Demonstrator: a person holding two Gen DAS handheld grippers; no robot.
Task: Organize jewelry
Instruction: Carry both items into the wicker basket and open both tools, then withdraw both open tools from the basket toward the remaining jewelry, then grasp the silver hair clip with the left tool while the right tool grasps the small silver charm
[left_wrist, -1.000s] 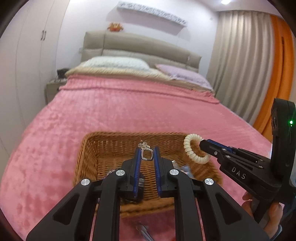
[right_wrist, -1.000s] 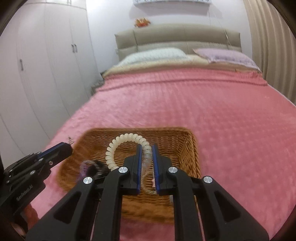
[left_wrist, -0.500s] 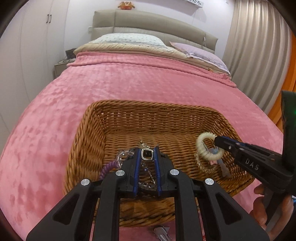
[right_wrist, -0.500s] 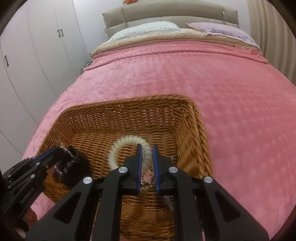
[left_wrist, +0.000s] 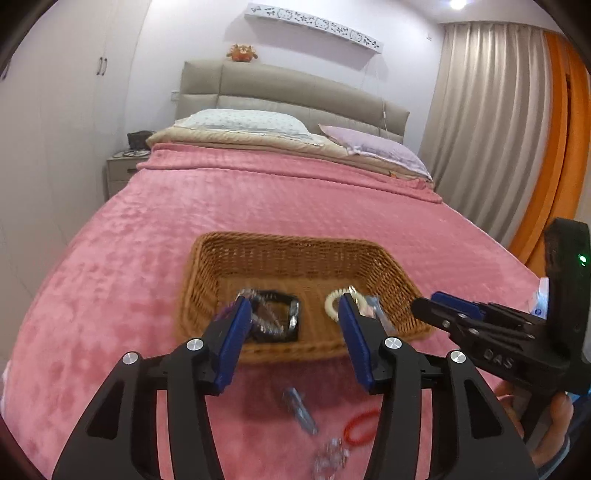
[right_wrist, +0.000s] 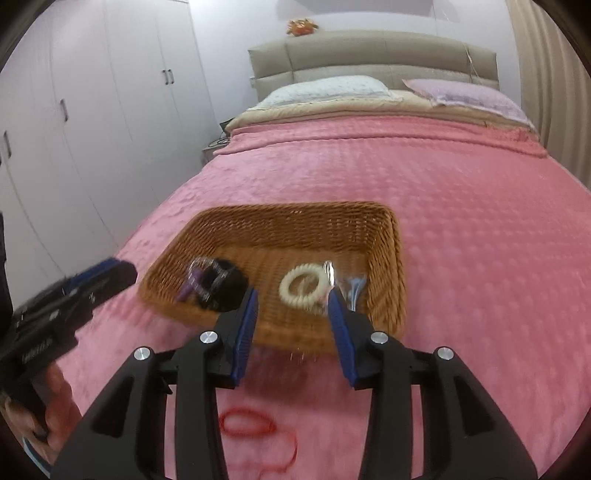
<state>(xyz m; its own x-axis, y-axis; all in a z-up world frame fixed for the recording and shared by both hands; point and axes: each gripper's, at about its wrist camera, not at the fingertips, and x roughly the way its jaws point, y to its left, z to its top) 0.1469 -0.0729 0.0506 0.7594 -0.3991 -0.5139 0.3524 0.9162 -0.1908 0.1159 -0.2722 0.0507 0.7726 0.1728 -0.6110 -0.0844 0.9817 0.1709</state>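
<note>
A wicker basket (left_wrist: 295, 254) (right_wrist: 295, 229) sits on the pink bedspread. Inside lie a cream spiral bracelet (right_wrist: 303, 285) (left_wrist: 334, 301), a dark heap of jewelry with a purple piece (right_wrist: 212, 282) (left_wrist: 275, 314) and a clear packet (right_wrist: 351, 286). My left gripper (left_wrist: 291, 306) is open and empty, just before the basket's near rim. My right gripper (right_wrist: 292, 295) is open and empty, over the near rim. On the bedspread in front lie a red cord (right_wrist: 247, 422) (left_wrist: 360, 426), a blue clip (left_wrist: 299, 410) and a sparkly piece (left_wrist: 332, 458).
The bed stretches back to pillows (left_wrist: 251, 123) and a headboard. A nightstand (left_wrist: 122, 170) stands at the left, wardrobes (right_wrist: 92, 110) along the left wall, curtains (left_wrist: 480, 147) at the right.
Both grippers have opened and pulled back from the basket. The cream bracelet and the small pendant piece were let go and now lie in the basket.
</note>
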